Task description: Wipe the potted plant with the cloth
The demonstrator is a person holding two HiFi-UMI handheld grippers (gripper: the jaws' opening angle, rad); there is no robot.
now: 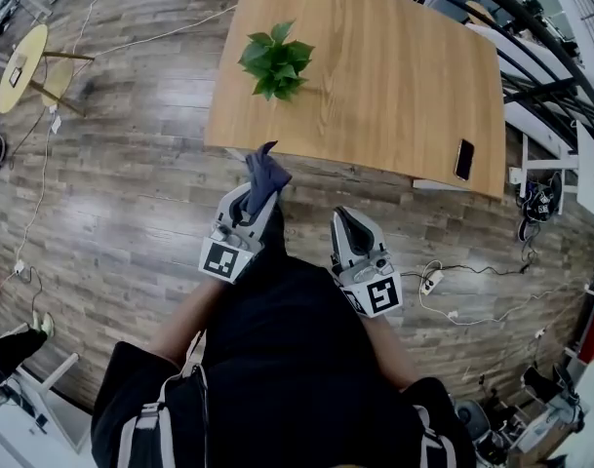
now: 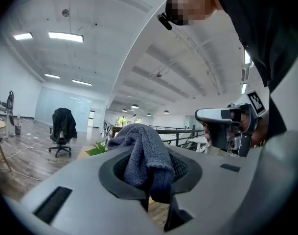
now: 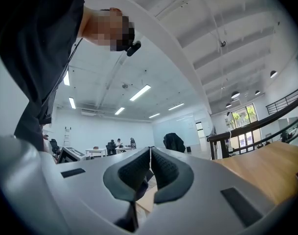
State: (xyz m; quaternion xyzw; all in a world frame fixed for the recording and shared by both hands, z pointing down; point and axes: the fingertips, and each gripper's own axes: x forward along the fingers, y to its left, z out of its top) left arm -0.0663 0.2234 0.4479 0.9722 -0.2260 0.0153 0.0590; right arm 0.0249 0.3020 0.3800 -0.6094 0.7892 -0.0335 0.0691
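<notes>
A wooden floor point(image 1: 131, 213) spread under everything, with a large wooden table point(image 1: 394, 86) standing on it ahead of the person point(image 1: 277, 359), who wore dark clothes and stood a little back from the table's near edge. A small round yellow table point(image 1: 23, 66) stood far off to the left. In the left gripper view an office chair point(image 2: 63, 129) with a dark jacket over it stood across the room.

The left gripper point(image 1: 246, 217) was held level, pointing toward the table, its jaws pinching a dark blue-grey cloth point(image 1: 265, 175). The cloth bunched up out of the jaws, and its tip reached about to the table's near edge in the head view. The right gripper point(image 3: 149, 170) was held beside it, also level, with its jaws pressed together and nothing between them.

The potted plant point(image 1: 277, 61) stood on the left part of the table, set in from the near edge. It lay ahead of the left gripper and well apart from the cloth, not touched by either gripper. In the left gripper view only a few green leaves showed, low and just left of the cloth. The pot itself could not be made out.

A dark phone point(image 1: 463, 159) lay near the table's right near corner, far from the plant.
</notes>
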